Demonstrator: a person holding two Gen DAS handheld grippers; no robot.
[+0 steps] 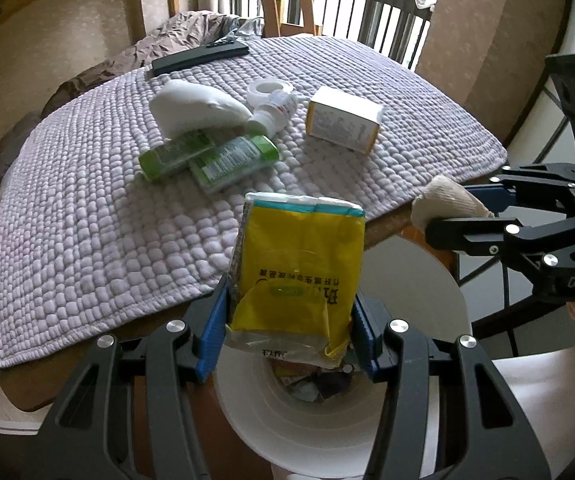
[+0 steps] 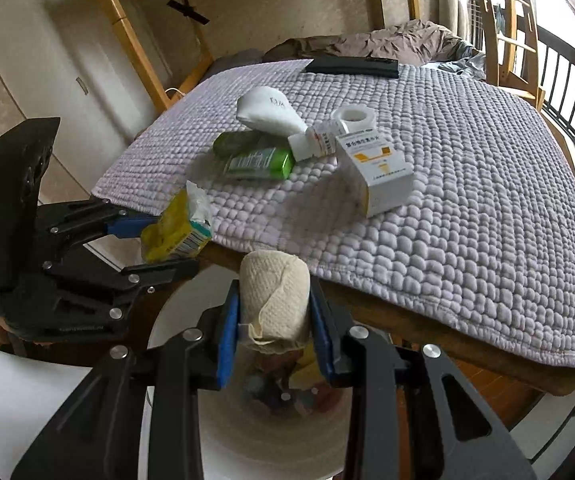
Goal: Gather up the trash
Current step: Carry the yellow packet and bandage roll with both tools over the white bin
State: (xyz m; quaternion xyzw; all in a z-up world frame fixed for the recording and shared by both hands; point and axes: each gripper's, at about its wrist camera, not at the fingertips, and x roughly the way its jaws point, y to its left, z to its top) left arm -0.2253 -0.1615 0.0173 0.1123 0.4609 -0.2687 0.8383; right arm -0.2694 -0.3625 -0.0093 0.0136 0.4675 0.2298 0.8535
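Left tool is clamped on a yellow tissue pack with a teal-and-white top band and a wrinkled clear lower edge, held just above the open white bin, which already has scraps inside. Right tool is clamped on one roll of beige, dimpled paper, a loose torn flap hanging at its lower end, also over the bin's mouth. On the quilted lilac cover of the desk lie two green packs, one white pouch, one small white bottle, one tape ring, one white-and-yellow box and one dark flat case.
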